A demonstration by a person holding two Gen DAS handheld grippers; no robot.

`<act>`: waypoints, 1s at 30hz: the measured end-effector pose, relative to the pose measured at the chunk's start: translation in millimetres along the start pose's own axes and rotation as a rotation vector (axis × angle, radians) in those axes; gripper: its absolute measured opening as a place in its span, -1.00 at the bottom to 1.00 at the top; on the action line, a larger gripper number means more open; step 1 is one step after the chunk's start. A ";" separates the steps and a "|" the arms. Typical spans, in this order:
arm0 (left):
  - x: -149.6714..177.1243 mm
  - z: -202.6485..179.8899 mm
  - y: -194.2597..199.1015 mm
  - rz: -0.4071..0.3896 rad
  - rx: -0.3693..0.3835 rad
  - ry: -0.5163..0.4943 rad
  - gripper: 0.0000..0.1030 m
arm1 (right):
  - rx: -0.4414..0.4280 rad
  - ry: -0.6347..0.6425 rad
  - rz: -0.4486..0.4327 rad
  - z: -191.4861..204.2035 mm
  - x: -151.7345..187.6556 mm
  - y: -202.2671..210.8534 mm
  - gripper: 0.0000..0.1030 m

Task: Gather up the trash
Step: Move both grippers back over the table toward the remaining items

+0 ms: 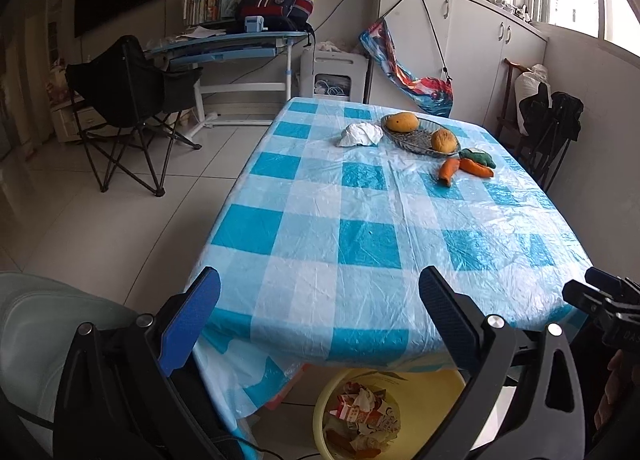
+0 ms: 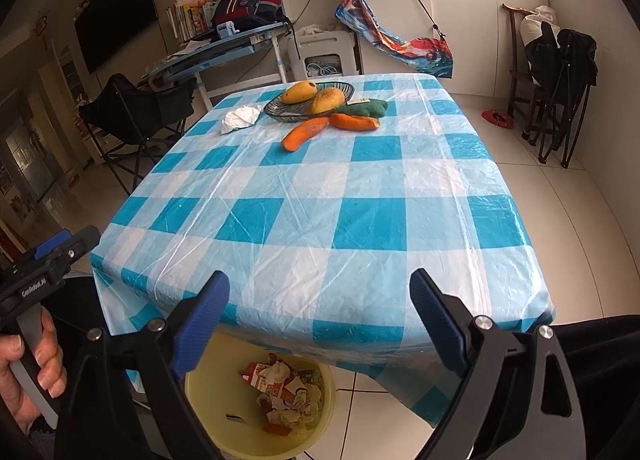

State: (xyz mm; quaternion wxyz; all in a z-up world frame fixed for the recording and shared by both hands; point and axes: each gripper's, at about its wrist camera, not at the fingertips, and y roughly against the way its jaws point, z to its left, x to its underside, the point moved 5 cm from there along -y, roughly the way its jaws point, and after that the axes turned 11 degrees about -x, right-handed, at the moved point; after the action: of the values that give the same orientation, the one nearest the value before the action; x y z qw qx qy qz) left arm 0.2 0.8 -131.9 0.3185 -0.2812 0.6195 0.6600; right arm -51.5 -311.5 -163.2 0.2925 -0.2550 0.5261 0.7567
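Landmark = yellow bin [image 2: 256, 400] on the floor, tucked under the near edge of the table [image 2: 320, 219].

Near: both tongs hang above the bin, at the table's near edge. Left tongs [image 1: 320, 308] spread wide, nothing between the pads. Right tongs [image 2: 320, 312] likewise wide, nothing held. The bin already holds cartons and scrunched paper.

Far: the only trash I can see on the table is the crumpled white paper [image 1: 360, 135], at the end of the table opposite the bin, just beside the glass dish [image 1: 418, 136] with two mangoes [image 1: 404, 121]. Toy carrots [image 2: 308, 131] lie on the bin side of the dish; probably not trash, leave them.

Step in hand, as I read it: go out from the bin to the paper.

How to do it well:
- The left tongs look better placed: the paper sits on their side of the dish, with a clear lane across the cloth.
- Come down from above with the pads straddling the wad's bulk, not an edge flap.
- Stay just off the plastic cloth; pinching it would drag the dish along.
- Keep clear of the dish rim; it's nearly touching the paper.
- Close fully, since paper compresses, then lift before travelling back.
- Release only when directly over the bin, past the table edge.
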 end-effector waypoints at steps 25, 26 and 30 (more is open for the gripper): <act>-2.6 -12.5 -63.3 0.085 0.072 -0.002 0.86 | -0.048 -0.002 0.028 8.7 -0.6 -18.0 0.72; -3.0 -11.7 -64.3 0.085 0.077 0.007 0.86 | -0.049 -0.001 0.030 8.7 -0.4 -18.4 0.72; -3.9 -12.5 -66.1 0.084 0.093 0.011 0.86 | -0.054 -0.008 0.030 7.8 -1.1 -18.9 0.72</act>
State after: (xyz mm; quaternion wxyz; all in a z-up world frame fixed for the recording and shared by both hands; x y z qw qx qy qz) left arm 53.2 -10.0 -172.1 0.2997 -0.2437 0.6624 0.6419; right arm -37.9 -299.2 -172.2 0.2764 -0.2517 0.5081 0.7759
